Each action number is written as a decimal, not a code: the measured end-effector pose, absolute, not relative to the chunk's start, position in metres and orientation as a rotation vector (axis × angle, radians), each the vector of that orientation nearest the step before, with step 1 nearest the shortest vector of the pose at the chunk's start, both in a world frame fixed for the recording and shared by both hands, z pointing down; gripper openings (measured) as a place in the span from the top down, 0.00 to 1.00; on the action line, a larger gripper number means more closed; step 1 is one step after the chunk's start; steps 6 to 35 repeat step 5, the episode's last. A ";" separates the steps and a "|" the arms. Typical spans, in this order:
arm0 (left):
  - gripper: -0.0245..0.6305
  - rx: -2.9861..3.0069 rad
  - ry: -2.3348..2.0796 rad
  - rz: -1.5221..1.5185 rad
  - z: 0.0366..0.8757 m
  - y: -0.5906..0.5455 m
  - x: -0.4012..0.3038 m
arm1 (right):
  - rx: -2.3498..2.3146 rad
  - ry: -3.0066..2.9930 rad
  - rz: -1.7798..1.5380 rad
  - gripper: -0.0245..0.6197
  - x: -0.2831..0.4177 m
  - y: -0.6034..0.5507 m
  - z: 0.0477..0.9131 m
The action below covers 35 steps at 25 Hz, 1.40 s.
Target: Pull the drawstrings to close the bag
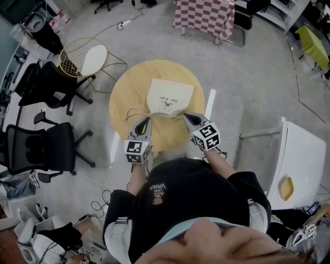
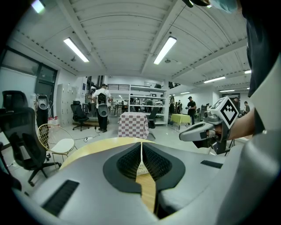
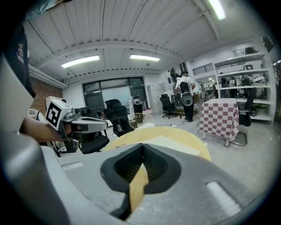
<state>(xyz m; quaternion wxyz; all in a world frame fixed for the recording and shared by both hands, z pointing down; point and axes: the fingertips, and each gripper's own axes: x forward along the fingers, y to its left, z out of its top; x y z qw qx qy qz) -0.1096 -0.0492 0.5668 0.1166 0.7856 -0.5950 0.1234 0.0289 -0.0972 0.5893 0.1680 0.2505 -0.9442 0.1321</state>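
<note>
The bag (image 1: 169,98) lies flat on the counter (image 1: 124,87), mouth toward the person. The left gripper (image 1: 144,122) has its jaws apparently clamped on the drawstring (image 1: 132,114). The right gripper (image 1: 187,118) has its jaws together, apparently empty. Recommendation: regrip at the right, then pull apart evenly.

Round wooden table (image 1: 154,72) in middle, cream bag (image 1: 169,98) lying flat on it, small dark print on front. Drawstring (image 1: 132,114) comes out at bag's near-left corner and curls on tabletop toward left gripper (image 1: 146,120), whose tips sit right at cord. Right gripper (image 1: 186,117) has tips at bag's near-right corner. Both grippers narrow to point, marker cubes facing up. Around: checkered table (image 1: 202,15) on far side, wire chair (image 1: 85,56) with white seat at left, black office chairs (image 1: 44,147) further left, white table (image 1: 304,154) at right.
</note>
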 end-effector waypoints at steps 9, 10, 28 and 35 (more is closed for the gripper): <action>0.93 2.298 -1.738 0.361 0.568 -0.051 -0.110 | 0.711 -2.680 0.380 0.97 0.027 -0.099 0.590; 0.93 2.298 -1.738 0.361 0.568 -0.051 -0.110 | 0.711 -2.680 0.380 0.97 0.027 -0.099 0.590; 0.93 2.298 -1.738 0.361 0.568 -0.051 -0.110 | 0.711 -2.680 0.380 0.97 0.027 -0.099 0.590; 0.93 2.298 -1.738 0.361 0.568 -0.051 -0.110 | 0.711 -2.680 0.380 0.97 0.027 -0.099 0.590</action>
